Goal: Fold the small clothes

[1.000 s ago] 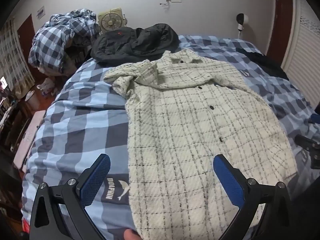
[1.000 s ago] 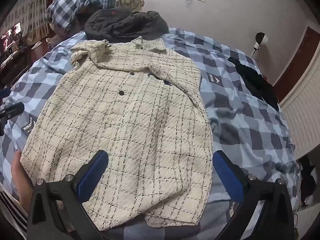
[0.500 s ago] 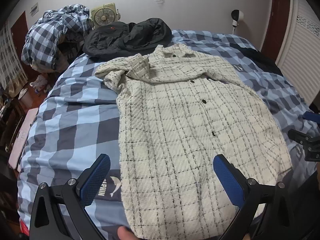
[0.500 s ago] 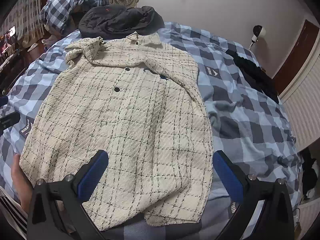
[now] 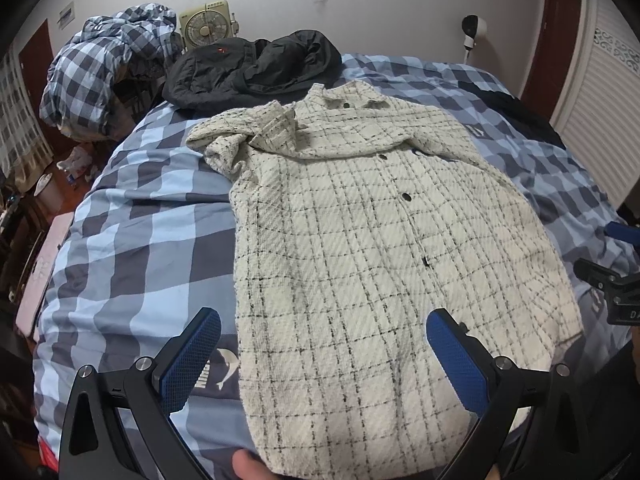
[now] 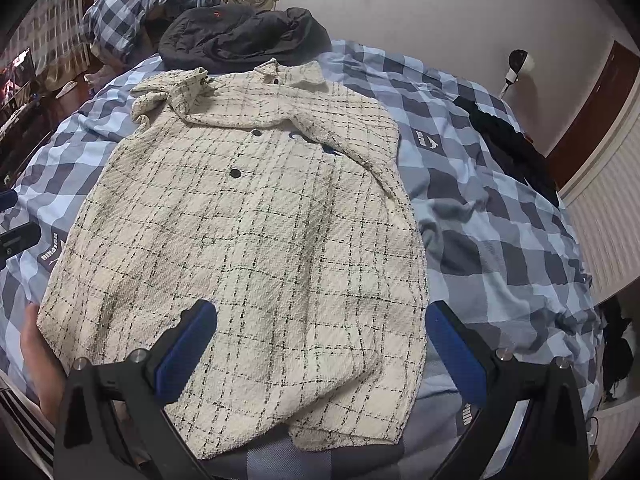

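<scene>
Mostly bare, the checked bed (image 5: pixel 132 248) carries the cream plaid shirt (image 5: pixel 360 240) lying flat, its near hem cut off below. Left gripper (image 5: pixel 324 364) and right gripper (image 6: pixel 320 344) hover over the hem, fingers wide apart, empty.

Left gripper (image 5: pixel 324 354) and right gripper (image 6: pixel 322 344) hover, jaws apparently spread wide.

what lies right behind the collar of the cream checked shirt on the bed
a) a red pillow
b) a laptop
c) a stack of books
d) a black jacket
d: a crumpled black jacket lies on the bed just past the collar of the cream checked shirt.
</scene>
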The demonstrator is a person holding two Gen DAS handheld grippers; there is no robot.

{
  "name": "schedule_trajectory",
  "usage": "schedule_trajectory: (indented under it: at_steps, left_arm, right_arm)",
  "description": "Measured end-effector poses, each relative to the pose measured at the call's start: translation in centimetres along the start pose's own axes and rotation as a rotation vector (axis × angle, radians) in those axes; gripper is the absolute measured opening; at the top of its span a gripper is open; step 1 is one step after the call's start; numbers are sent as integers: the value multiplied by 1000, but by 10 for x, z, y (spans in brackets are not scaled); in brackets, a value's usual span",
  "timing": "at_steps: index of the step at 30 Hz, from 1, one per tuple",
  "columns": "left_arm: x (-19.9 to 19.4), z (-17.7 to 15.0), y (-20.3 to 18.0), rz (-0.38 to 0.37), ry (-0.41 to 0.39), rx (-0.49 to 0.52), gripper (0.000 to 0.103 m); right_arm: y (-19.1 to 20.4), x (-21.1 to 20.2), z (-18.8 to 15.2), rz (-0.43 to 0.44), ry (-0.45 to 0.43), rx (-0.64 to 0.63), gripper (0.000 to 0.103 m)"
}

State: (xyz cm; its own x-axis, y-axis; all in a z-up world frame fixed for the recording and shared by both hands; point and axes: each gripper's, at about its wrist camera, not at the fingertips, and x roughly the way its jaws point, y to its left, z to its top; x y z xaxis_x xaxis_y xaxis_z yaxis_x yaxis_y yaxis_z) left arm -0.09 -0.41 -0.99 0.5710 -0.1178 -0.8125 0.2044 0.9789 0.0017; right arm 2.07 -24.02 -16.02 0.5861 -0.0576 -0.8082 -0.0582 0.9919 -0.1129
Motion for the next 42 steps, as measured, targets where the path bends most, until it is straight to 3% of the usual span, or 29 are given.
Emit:
schedule_trajectory:
  at_steps: [24, 42]
  left_arm:
    - [6, -1, 6, 7, 28, -21, 103]
    - [-5, 4, 10, -24, -1, -53, 103]
  right_arm:
    - [0, 3, -2, 1, 25, 7, 102]
    - [2, 13, -1, -40, 66, 5, 102]
